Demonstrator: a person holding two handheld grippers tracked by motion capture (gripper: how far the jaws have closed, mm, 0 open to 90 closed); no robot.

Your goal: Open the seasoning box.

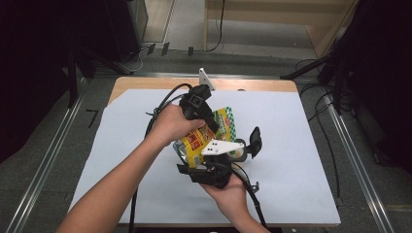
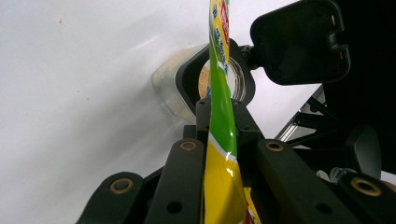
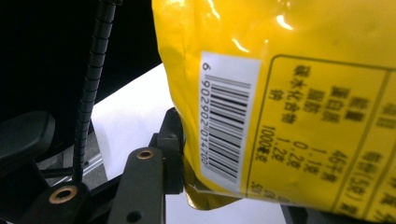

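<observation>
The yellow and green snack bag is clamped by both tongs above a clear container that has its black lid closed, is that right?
Not quite: the black lid is flipped open, not closed. The left gripper view shows it swung to the side of the clear container, whose mouth is uncovered. The rest stands: the left tongs and the right tongs both clamp the yellow and green snack bag above it.

Yellow-green snack bag (image 1: 206, 136) sits just below table centre, lifted off the white sheet, tilted with its green checkered end toward 1 o'clock. Glossy film, red label on the front, barcode (image 3: 229, 128) and nutrition print on the back. Clear jar (image 1: 237, 151) at 4 o'clock of the bag, black hinged lid (image 1: 254, 141) flipped open, pale grainy fill inside.
</observation>
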